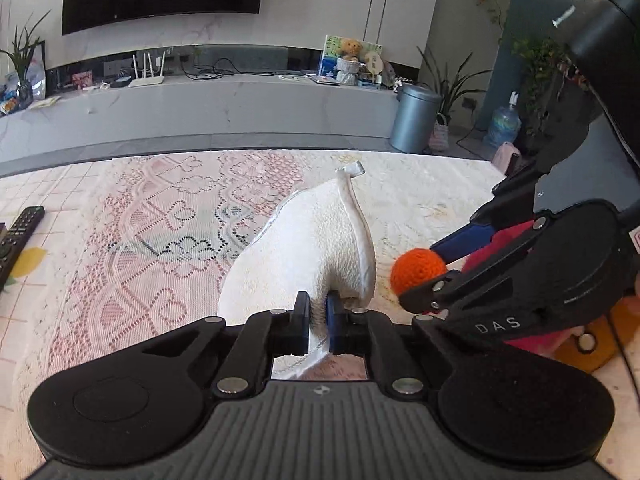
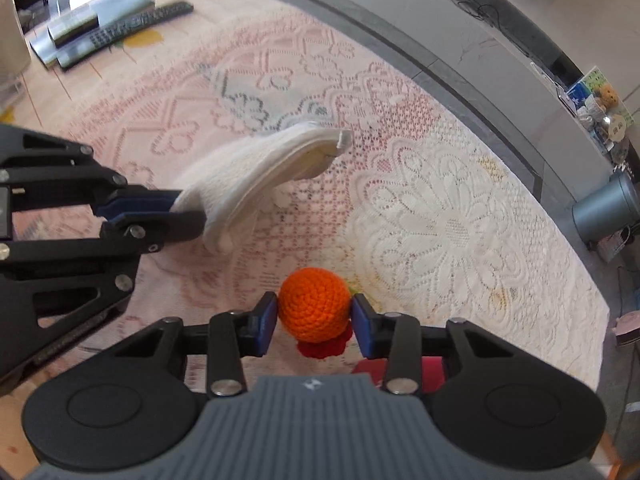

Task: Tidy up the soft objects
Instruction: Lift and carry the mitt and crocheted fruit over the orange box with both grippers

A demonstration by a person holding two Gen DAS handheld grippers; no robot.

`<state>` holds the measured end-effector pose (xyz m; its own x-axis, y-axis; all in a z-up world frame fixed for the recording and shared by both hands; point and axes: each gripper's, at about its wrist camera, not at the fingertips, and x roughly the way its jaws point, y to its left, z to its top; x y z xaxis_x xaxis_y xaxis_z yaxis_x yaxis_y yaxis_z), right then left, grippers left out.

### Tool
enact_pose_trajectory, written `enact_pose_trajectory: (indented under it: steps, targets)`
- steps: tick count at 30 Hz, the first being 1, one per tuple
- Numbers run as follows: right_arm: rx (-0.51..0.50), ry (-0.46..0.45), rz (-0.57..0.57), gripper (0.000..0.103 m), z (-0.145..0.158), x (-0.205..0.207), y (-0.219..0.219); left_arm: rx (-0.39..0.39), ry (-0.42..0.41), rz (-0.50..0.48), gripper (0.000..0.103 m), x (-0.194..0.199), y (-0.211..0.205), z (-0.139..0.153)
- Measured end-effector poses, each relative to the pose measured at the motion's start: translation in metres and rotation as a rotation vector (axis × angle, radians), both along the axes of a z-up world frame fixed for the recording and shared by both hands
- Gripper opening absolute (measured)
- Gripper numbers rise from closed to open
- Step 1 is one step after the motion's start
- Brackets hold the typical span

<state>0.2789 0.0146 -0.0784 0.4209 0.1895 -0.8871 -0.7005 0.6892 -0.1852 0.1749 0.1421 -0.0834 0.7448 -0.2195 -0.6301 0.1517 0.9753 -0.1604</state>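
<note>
White terry cloth, a folded soft pad (image 1: pixel 316 248) with a stitched edge and a small loop tag at its tip, stands pinched between the fingers of the left claw (image 1: pixel 319 318), which is clenched on its near end and holds it raised over the lace-covered tabletop (image 1: pixel 160 220); from the right wrist view the same pad (image 2: pixel 256 176) juts out of the left claw (image 2: pixel 188 216) at a slant, its far end free in the air; just beside it, the right claw (image 2: pixel 314 320) grips an orange crocheted ball (image 2: pixel 313 304) between its blue pads (image 2: pixel 268 322), a red crocheted frill showing under the ball; in the left wrist view the ball (image 1: pixel 418 270) sits at the tip of the right claw (image 1: pixel 434 268), close to the pad but not touching it; a black remote control (image 1: pixel 18 240) lies well apart at the left edge of the tabletop; beyond it, a grey bin (image 1: pixel 416 118) stands on the floor near a long low media shelf (image 1: pixel 200 108).
</note>
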Motion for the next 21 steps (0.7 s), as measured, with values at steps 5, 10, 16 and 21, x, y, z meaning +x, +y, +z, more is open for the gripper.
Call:
enact_pose_trajectory:
  steps: [5, 10, 16, 21]
  targets:
    - [0.128, 0.01, -0.06, 0.04, 0.018, -0.03, -0.017, -0.057, -0.004, 0.024, 0.008, -0.026, 0.008, 0.014]
    - [0.223, 0.008, -0.099, 0.04, 0.031, -0.062, -0.038, -0.099, -0.012, 0.024, 0.008, -0.048, 0.004, 0.026]
    - [0.27, -0.027, -0.116, 0.04, 0.051, -0.102, -0.07, -0.131, -0.05, 0.013, 0.008, -0.077, -0.012, 0.048]
    - [0.318, -0.088, -0.167, 0.04, 0.074, -0.126, -0.105, -0.152, -0.096, -0.016, 0.008, -0.094, -0.029, 0.072]
